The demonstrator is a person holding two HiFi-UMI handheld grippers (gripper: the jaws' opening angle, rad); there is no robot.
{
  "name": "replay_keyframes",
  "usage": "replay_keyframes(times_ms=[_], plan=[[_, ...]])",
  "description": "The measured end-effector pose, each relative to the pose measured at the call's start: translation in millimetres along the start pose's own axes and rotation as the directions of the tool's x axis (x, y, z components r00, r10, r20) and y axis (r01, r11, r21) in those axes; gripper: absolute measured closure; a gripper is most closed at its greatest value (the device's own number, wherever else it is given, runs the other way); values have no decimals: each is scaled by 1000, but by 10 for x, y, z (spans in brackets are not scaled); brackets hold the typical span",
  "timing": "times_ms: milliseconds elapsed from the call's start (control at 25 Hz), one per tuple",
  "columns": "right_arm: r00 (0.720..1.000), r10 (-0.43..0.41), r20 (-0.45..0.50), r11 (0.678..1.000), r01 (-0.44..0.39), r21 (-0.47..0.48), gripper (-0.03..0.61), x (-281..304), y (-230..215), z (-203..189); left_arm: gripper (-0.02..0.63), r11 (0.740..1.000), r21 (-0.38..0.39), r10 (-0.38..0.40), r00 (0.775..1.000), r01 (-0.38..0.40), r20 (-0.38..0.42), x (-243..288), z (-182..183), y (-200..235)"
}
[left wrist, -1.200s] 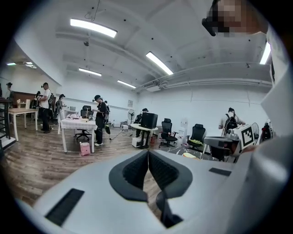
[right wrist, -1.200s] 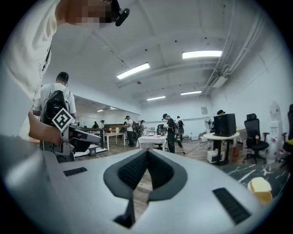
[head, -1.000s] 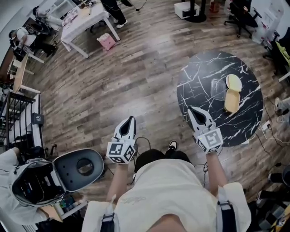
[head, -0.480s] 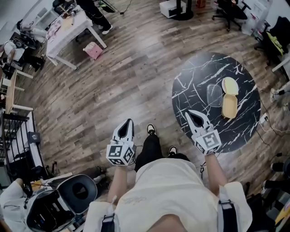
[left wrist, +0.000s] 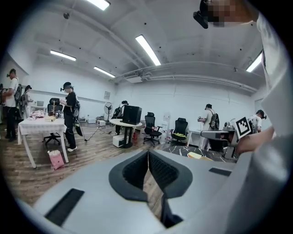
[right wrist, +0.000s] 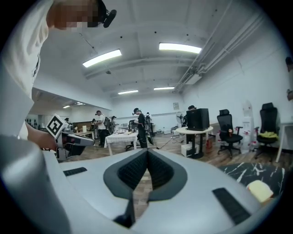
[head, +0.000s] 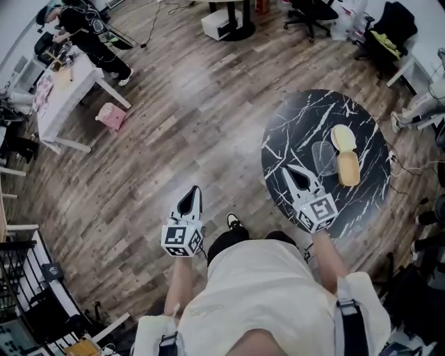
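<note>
My left gripper (head: 192,194) hangs over the wood floor, shut with nothing in it; its jaws (left wrist: 148,155) meet at the tips. My right gripper (head: 288,172) is also shut and empty, held above the near left edge of a round black marble table (head: 299,125). On that table lie a clear plastic lid (head: 322,156), a tan oblong bun (head: 348,169) and a pale round piece (head: 343,137). The bun (right wrist: 260,189) shows low at the right in the right gripper view.
A white table (head: 61,90) with a pink bag (head: 111,117) beside it stands far left, a person (head: 97,43) bent over it. Office chairs (head: 311,10) and a round desk (head: 229,17) line the far side. Cables (head: 410,167) run right of the marble table.
I have stepped forward: the marble table and its items are closer to the right gripper. The grey chair and person at lower left have dropped out of view. Both grippers stay shut.
</note>
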State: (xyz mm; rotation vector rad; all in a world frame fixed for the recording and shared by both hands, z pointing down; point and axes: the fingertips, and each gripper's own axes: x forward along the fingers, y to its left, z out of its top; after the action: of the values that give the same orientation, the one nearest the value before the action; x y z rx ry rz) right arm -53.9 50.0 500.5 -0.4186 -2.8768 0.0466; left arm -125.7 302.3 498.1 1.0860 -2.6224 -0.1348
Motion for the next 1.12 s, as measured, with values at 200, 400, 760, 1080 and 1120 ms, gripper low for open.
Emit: replay_keyframes(times_ms=[200, 400, 760, 1080, 1120], plan=[[993, -121, 6, 993, 121, -10, 572, 289, -149, 155, 594, 995, 35, -94, 995, 93, 26, 435, 242, 464], [975, -221, -4, 975, 221, -12, 572, 325, -314, 163, 592, 981, 44, -191, 981, 190, 15, 933, 346, 531], [917, -400, 3, 916, 400, 39, 572, 216, -962, -37, 592, 918, 88, -382, 921, 387, -73, 1958, 390, -8], [815, -578, 49, 816, 573, 79, 572, -34, -1654, -30, 592, 789, 170, -566, 806, 591, -175, 2848, 553, -879], [799, -599, 51, 800, 594, 85, 572, -103, -1718, -36, 592, 773, 171, -583, 791, 611, -185, 2940, 559, -999]])
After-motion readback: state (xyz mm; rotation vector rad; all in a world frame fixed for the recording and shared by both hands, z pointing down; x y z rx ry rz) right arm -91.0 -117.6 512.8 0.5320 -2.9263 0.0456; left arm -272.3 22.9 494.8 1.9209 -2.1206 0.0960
